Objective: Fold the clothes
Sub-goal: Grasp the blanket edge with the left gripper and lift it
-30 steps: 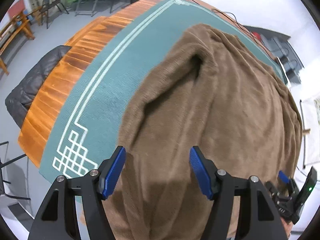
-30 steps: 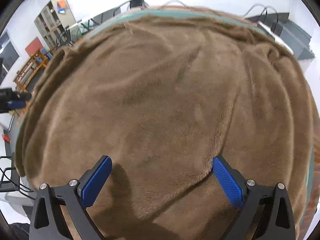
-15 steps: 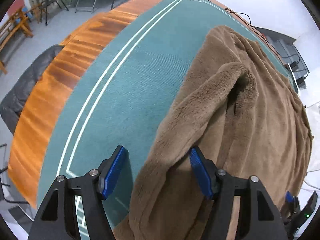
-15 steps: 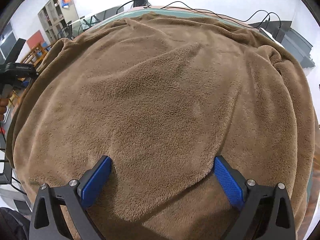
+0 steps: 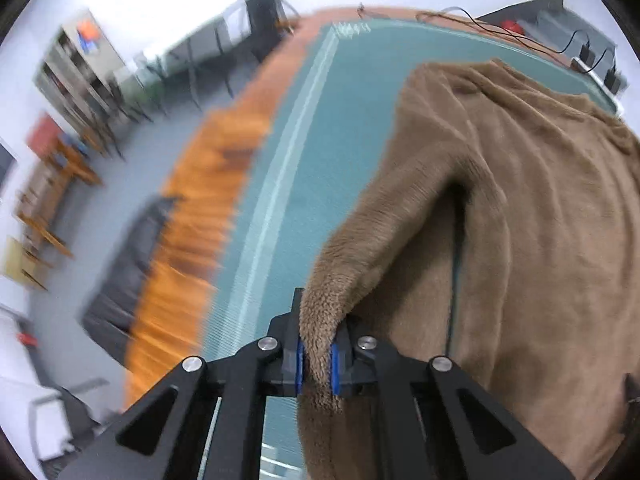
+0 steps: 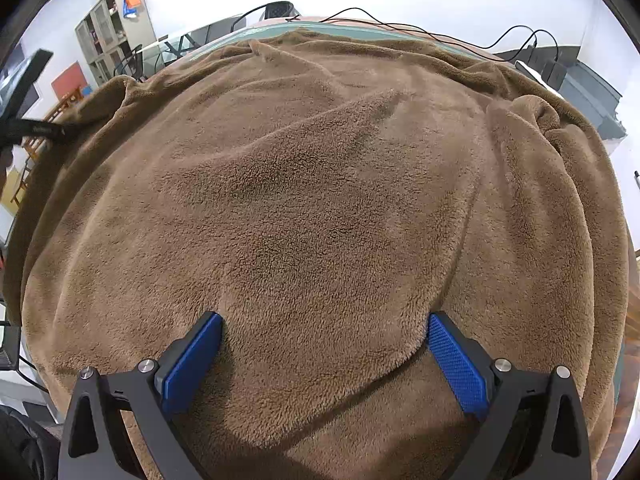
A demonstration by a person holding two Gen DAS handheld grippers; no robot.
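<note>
Fleece garment (image 5: 540, 240), brown and thick-piled, lies spread over a teal mat (image 5: 320, 152) on a long wooden table (image 5: 200, 184), filling the right-hand part of the left wrist view and nearly the whole of the right wrist view.

At the left, the left gripper (image 5: 317, 362) has just closed its jaws on the garment's near left edge: a narrow ridge of fleece is pinched between the blue pads (image 5: 298, 368), which stand almost together with only the cloth between them. From the pinch the fabric rises in a taut fold toward the garment's upper left corner, with a shadowed hollow under the fold (a thin strip of teal shows through it). To the left of the garment the mat lies bare, its pale border lines running along the table's orange-brown edge; a dark padded chair (image 5: 124, 276) stands beyond that edge, and the room behind is smeared by motion blur.

Farther right, the right gripper (image 6: 324, 356) rests on the garment's near portion with its jaws wide apart, blue pads (image 6: 192, 360) pressed into the pile on either side of a broad, gently wrinkled stretch of fleece, gripping nothing. Black cables (image 6: 440, 36) trail along the table's far edge.
</note>
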